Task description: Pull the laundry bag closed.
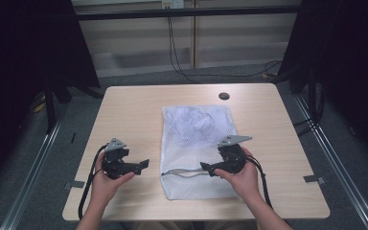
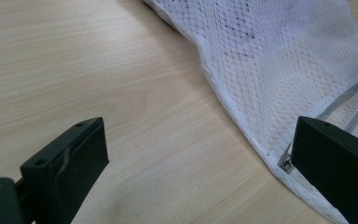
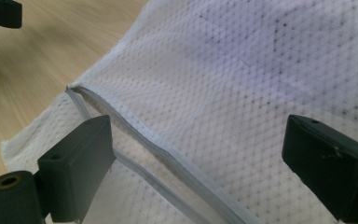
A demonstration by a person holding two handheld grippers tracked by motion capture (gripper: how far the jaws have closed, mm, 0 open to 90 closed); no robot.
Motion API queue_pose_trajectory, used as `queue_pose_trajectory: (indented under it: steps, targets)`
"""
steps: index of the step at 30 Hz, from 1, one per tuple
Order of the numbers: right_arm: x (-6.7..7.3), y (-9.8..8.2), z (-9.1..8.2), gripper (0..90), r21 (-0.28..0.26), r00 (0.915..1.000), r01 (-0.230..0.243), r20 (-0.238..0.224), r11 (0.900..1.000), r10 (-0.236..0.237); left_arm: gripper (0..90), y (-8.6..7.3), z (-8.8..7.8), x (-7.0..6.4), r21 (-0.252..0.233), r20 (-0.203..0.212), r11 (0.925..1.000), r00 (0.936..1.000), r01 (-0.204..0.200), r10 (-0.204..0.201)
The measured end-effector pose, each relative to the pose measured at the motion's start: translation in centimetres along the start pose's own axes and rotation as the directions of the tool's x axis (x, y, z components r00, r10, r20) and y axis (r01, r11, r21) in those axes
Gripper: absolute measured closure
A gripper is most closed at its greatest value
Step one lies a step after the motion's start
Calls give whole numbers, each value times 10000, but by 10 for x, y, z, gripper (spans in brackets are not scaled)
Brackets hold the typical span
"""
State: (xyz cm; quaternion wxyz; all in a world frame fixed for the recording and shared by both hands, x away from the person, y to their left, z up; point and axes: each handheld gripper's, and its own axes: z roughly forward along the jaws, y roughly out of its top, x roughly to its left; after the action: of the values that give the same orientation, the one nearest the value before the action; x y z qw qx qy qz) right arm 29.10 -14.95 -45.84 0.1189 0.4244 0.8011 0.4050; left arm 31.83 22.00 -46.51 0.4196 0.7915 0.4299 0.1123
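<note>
Mesh laundry bag (image 1: pixel 196 151) lies flat on the counter (image 1: pixel 134 110), its zipper (image 1: pixel 184 173) end toward the near edge. The right gripper (image 1: pixel 206 167) hovers over the zipper, jaws released; the left gripper (image 1: pixel 143 164) waits beside the bag's left edge, jaws also spread, empty.

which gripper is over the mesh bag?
The right gripper: its open fingers hover over the white mesh bag at the zipper. The left gripper, also open, is over bare table beside the bag's edge.
</note>
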Motion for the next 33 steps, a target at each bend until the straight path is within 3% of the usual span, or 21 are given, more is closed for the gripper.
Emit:
queue_pose_trajectory:
  steps: [15,28,33]
  targets:
    - [27,14,32,84,201,9967,-176,-795,9996,191,37,-1,-4,2,-78,-46,10000,10000,28,-28]
    - [36,18,49,93,390,9917,-447,-1190,9982,490,37,-2,-6,4,-52,-83,10000,10000,45,-45]
    - [41,20,54,136,383,9885,-492,-1411,9981,542,37,-2,-6,5,-56,-120,10000,9999,57,-58]
